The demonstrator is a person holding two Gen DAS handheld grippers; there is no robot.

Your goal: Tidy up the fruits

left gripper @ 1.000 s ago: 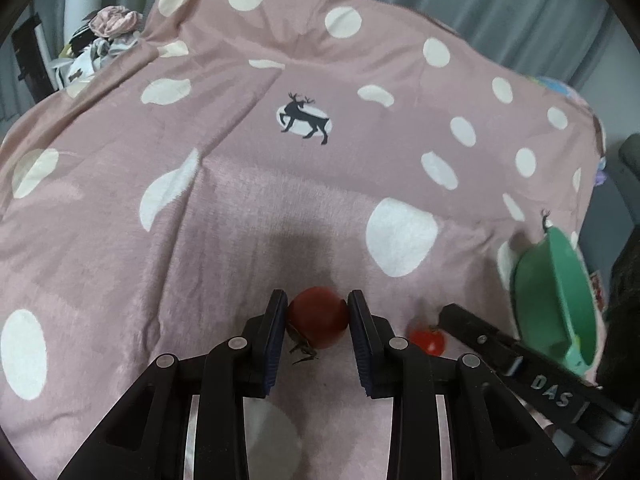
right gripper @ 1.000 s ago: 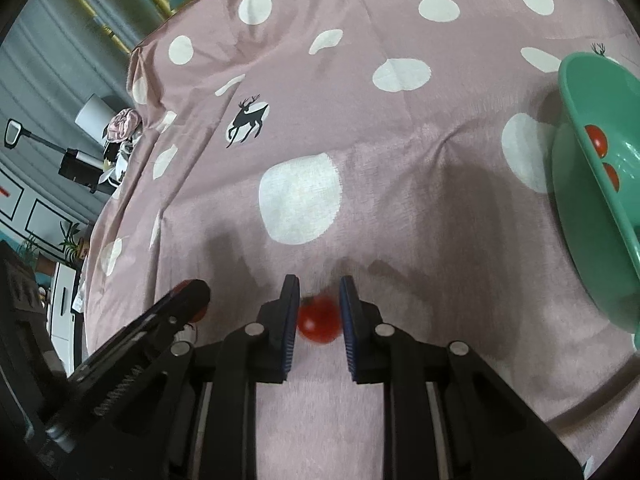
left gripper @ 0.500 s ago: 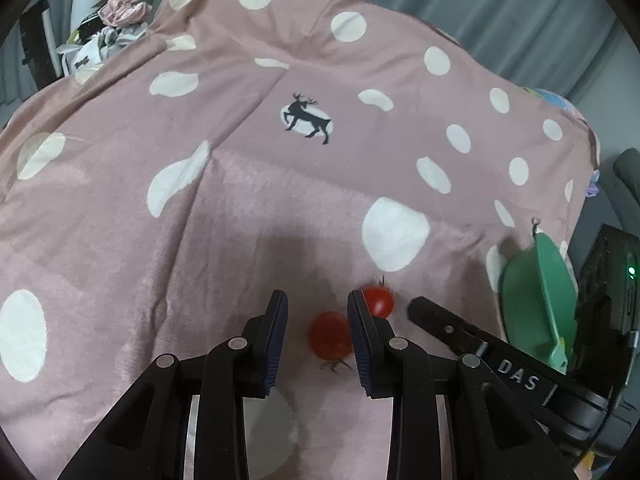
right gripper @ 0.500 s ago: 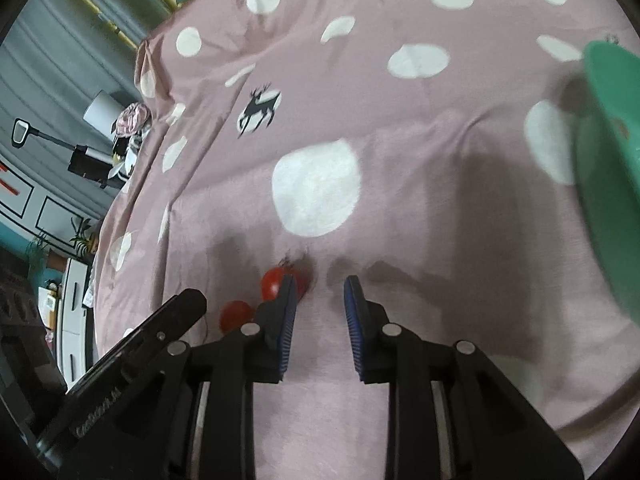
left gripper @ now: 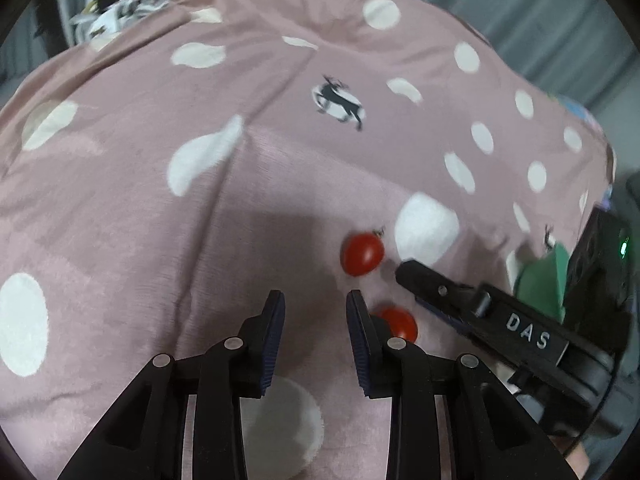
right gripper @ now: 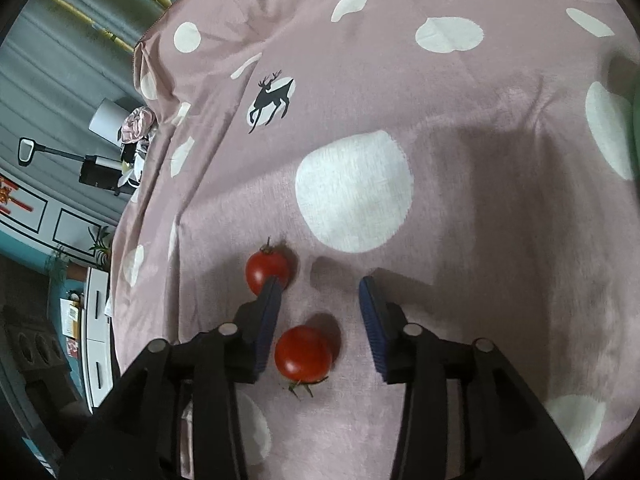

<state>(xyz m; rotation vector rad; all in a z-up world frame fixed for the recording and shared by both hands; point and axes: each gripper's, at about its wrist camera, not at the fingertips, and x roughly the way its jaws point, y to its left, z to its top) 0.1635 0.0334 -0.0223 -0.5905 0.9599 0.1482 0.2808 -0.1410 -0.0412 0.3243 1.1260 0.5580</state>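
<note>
Two red cherry tomatoes lie on the pink dotted cloth (left gripper: 200, 240). In the left wrist view one tomato (left gripper: 362, 253) lies ahead and to the right. The other tomato (left gripper: 398, 322) is half hidden behind the right finger of my left gripper (left gripper: 315, 300), whose jaws stand a narrow gap apart and empty. My right gripper (right gripper: 320, 286) is opening its jaws. A tomato with its stalk toward me (right gripper: 303, 352) lies loose between the fingers, touching neither pad. The second tomato (right gripper: 266, 268) sits just beyond the left fingertip. The right gripper's black finger (left gripper: 480, 312) reaches in beside the left one.
A green bowl (left gripper: 540, 280) stands at the right, mostly hidden behind the right gripper; only a sliver of its rim (right gripper: 636, 120) shows in the right wrist view. The cloth (right gripper: 440, 120) drops off at the far edge, with room furniture beyond.
The right gripper let go of its tomato, spread its jaws and now straddles the other tomato. That tomato was between the left pads and is now outside them, to the right.
</note>
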